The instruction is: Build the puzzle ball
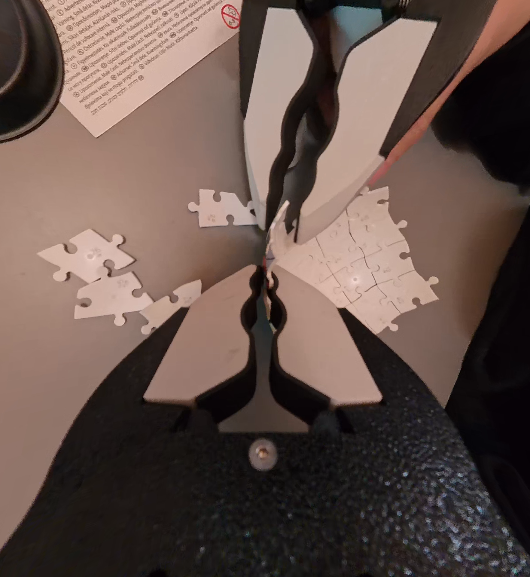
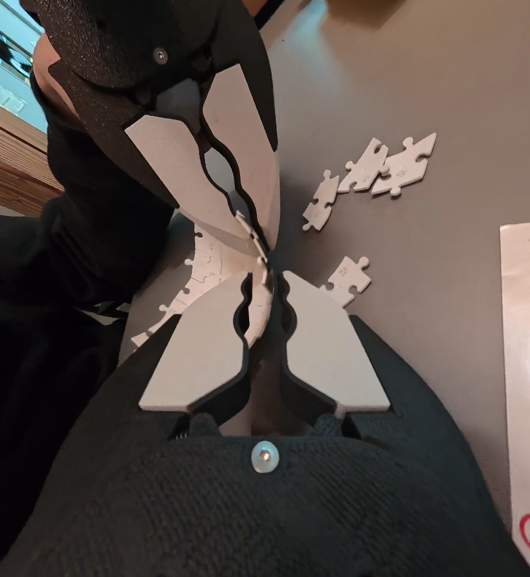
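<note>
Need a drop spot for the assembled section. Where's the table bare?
Bare grey table lies between the printed sheet and the loose puzzle pieces. Crowded where both grippers meet at the assembled puzzle section.

leaflet [image 1: 139,59]: cut off by edge | piece [image 1: 170,307]: partly hidden

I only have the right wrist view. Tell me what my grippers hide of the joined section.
Observer: The left wrist view shows the assembled section whole: a curved white sheet several pieces across, with free tabs along its outer edges.
Operator: Report my right tips from outside.
Observer: The right gripper is shut on a white edge standing up at that section's corner, almost tip to tip with the left gripper.
Operator: Check past the leaflet.
Observer: A black round object sits by the leaflet's corner; I cannot tell what it is.
</note>
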A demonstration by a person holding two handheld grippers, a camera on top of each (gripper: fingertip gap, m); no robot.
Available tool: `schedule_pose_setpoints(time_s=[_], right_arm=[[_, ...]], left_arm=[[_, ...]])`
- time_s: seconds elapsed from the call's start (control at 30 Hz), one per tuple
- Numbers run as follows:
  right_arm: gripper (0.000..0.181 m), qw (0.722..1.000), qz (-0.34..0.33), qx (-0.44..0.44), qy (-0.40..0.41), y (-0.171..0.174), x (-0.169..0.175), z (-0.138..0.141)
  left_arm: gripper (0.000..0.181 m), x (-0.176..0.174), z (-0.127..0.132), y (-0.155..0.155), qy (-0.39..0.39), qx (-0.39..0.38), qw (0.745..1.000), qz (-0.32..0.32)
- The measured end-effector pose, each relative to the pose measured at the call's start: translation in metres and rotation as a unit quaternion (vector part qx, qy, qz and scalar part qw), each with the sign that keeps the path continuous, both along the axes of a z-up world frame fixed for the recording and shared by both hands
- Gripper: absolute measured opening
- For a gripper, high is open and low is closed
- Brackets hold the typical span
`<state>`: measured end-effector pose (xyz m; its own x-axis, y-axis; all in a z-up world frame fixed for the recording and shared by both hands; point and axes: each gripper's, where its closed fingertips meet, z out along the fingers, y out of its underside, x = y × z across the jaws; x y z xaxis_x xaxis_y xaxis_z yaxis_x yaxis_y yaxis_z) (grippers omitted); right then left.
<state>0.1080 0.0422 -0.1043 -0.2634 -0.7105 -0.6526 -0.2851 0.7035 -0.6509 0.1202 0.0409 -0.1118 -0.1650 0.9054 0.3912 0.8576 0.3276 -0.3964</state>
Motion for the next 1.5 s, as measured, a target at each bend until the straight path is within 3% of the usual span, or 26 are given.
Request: schedule_pose_setpoints(time_s=[0.2,0.43,0.67,0.87,1.23,1.37,1.5], right_arm=[[0.029,0.998,0.009,0.012,0.066,0.007,-0.009,-0.006],[0.039,0.998,-0.026,-0.005,0.059,-0.008,-0.024,0.002],[0.04,0.99,-0.02,-0.052,0.133,-0.004,-0.069,0.016],[0.04,0.966,-0.006,-0.107,0.236,0.006,-0.121,0.018],[0.041,0.941,-0.011,-0.134,0.31,0.061,-0.178,0.033],[0.045,0.932,-0.016,-0.113,0.344,0.092,-0.193,0.018],[0.046,0.928,-0.048,-0.096,0.356,0.126,-0.208,-0.003]], left_arm=[[0.002,0.0,0.002,-0.001,0.001,-0.005,1.0,0.004],[0.007,0.002,0.004,0.001,0.007,0.008,1.0,0.004],[0.011,0.007,0.005,0.002,0.004,0.011,1.0,0.001],[0.014,0.007,0.006,0.003,0.004,0.008,1.0,-0.003],[0.024,0.009,0.017,-0.008,0.026,-0.02,0.999,0.015],[0.024,0.007,0.028,-0.012,0.047,-0.036,0.998,0.024],[0.025,0.002,0.05,-0.028,0.097,-0.099,0.989,0.043]])
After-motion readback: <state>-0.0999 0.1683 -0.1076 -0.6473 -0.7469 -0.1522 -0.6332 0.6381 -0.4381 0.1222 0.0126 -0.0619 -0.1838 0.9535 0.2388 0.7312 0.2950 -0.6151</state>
